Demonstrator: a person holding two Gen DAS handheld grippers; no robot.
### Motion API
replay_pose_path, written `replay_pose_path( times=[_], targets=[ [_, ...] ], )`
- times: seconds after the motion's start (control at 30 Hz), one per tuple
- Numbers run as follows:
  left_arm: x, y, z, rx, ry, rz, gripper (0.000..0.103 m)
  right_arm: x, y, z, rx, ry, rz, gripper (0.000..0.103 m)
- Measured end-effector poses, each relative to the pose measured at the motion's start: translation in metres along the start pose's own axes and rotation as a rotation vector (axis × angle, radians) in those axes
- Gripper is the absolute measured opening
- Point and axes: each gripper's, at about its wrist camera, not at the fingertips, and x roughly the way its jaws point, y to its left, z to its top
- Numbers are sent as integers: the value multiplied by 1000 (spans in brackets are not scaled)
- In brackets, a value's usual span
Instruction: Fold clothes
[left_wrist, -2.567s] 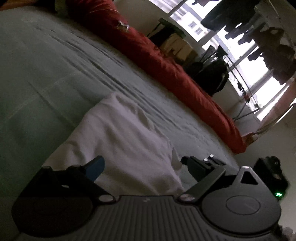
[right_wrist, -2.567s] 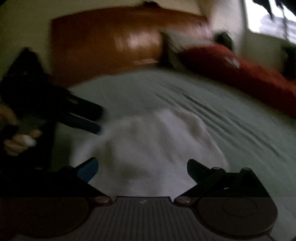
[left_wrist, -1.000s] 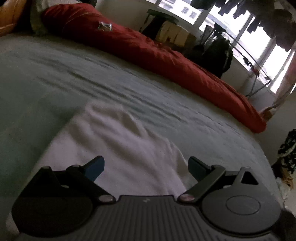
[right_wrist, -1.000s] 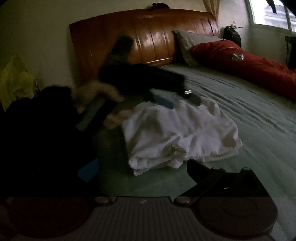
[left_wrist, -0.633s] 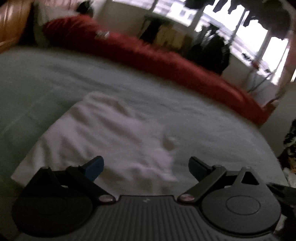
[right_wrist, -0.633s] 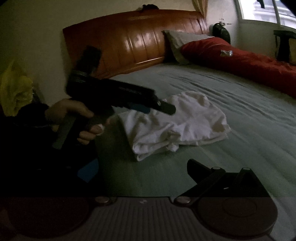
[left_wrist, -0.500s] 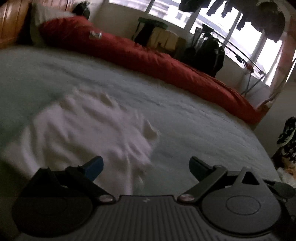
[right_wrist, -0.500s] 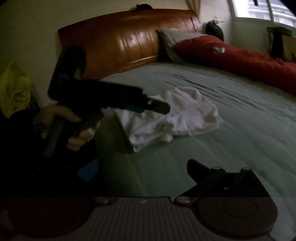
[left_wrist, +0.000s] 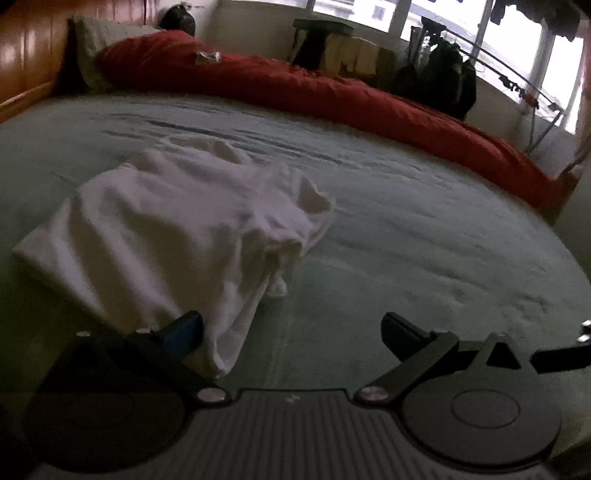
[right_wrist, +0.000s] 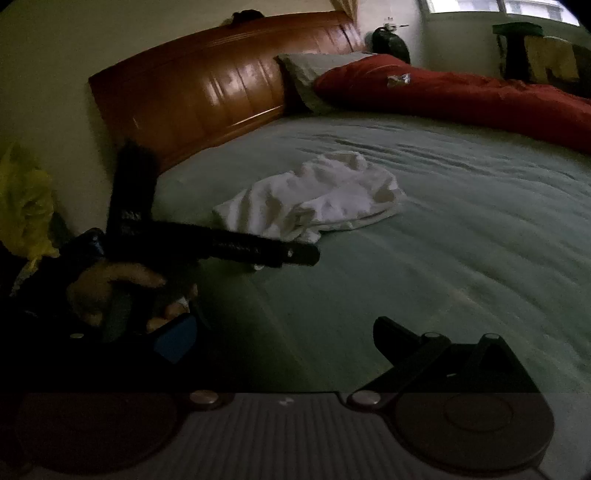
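While a folded white garment lies in a compact bundle on the green bed, the left gripper and right gripper hover spread and empty, clear of the cloth.

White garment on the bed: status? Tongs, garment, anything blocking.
Left tongs open, empty. Right tongs open, empty. White garment folded, lying free on green bedsheet. Nothing in the way.
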Motion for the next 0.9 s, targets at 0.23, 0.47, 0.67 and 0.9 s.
replay_pose_path(
  times=[0.23, 0.47, 0.67, 0.9],
  targets=[
    [-55, -22, -14, 110, -135, 116, 102, -9, -2, 0, 10, -4, -49, 103],
    [-100, -34, -33, 93, -194, 269, 102, -11, 0, -5, 4, 27, -157, 103],
    [-128, -32, -52, 28, -188, 283, 102, -23, 6, -11, 7, 22, -178, 103],
    [-153, -33, -65, -3, -192, 342, 102, -36, 22, -19, -50, 13, -203, 103]
  ],
)
